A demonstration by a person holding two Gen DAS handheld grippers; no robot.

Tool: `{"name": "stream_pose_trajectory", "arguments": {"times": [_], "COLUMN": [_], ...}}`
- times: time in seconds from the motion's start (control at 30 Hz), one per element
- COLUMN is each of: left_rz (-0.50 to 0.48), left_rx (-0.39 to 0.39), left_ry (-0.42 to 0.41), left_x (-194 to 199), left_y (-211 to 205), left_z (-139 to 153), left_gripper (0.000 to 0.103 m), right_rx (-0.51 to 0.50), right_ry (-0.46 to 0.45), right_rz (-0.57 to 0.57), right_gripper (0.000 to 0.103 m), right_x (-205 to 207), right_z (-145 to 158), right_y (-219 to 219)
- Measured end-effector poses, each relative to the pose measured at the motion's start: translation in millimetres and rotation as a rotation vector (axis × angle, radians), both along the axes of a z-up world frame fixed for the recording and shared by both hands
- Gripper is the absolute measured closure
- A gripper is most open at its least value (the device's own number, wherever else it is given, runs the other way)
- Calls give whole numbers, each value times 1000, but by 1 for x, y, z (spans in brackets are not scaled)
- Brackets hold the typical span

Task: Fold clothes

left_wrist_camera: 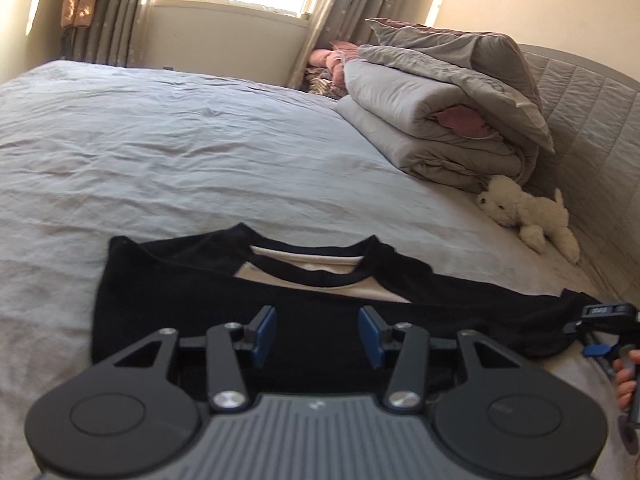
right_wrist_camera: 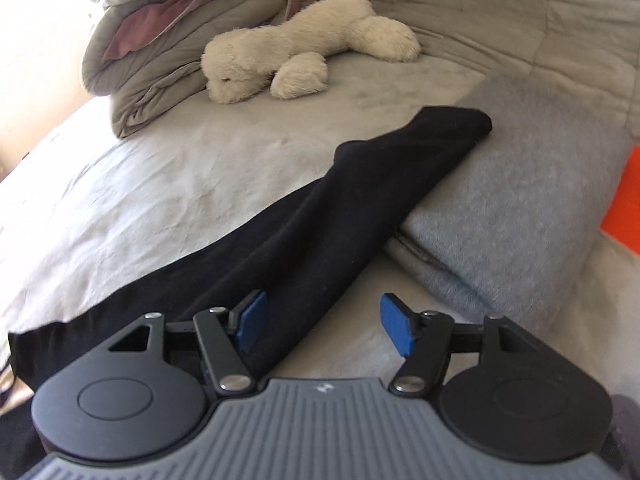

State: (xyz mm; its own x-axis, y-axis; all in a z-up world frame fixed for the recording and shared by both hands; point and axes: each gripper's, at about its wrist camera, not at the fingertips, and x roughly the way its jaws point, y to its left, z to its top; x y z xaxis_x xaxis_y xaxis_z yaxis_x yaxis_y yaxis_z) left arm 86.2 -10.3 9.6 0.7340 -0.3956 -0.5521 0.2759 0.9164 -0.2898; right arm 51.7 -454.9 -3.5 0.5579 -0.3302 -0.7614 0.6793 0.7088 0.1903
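Note:
A black shirt [left_wrist_camera: 180, 292] with a cream panel [left_wrist_camera: 304, 280] at the neck lies flat on the grey bed sheet [left_wrist_camera: 160, 152], collar away from me. My left gripper [left_wrist_camera: 318, 320] hovers over the shirt's body, its blue pads apart with nothing between them. In the right wrist view the shirt's long black sleeve [right_wrist_camera: 380, 184] stretches out diagonally, its cuff resting on a grey folded cloth [right_wrist_camera: 520, 208]. My right gripper [right_wrist_camera: 324, 312] stands open above the sleeve's near end; the left pad [right_wrist_camera: 252, 320] is over the sleeve, not gripping it. Part of the right gripper [left_wrist_camera: 608, 312] shows at the left wrist view's right edge.
A folded grey duvet [left_wrist_camera: 440, 112] is stacked at the head of the bed, with a white plush dog [left_wrist_camera: 528, 216] beside it. A quilted headboard [left_wrist_camera: 592, 120] runs along the right. Something orange [right_wrist_camera: 624, 200] sits at the far right. A window and curtains lie beyond the bed.

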Motion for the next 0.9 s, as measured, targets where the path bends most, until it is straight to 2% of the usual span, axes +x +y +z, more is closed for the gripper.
{"name": "stream_pose_trajectory", "arguments": {"times": [0.1,0.2,0.23,0.33,0.43,0.5,0.73,0.9], "left_rz": [-33,-46,-46,-43,-61,-68,-68,-39], "left_rx": [-6,0,-2,-22,-48,-71,-119,-179], "left_ry": [6,9,14,31,52,69,88,73], "left_x": [-5,-9,-10,-12,-11,-10,-10,-6], "left_y": [-5,-2,1,12,23,29,44,60], "left_z": [1,-1,-2,-5,-7,-10,-6,2], "left_gripper": [49,49,49,49,53,60,60,59], "right_rx": [41,38,40,13,-77,-140,-288,-380], "right_ry": [-14,-67,-93,-119,-170,-215,-345,-357], "right_rz": [-42,-24,-18,13,60,112,325,568], "right_gripper": [37,36,41,96,96,96,96,96], "right_x": [-3,-1,1,7,7,7,9,12], "right_z": [-4,-6,-9,-15,2,20,74,82], "right_y": [-1,-1,-3,0,17,32,101,171]}}
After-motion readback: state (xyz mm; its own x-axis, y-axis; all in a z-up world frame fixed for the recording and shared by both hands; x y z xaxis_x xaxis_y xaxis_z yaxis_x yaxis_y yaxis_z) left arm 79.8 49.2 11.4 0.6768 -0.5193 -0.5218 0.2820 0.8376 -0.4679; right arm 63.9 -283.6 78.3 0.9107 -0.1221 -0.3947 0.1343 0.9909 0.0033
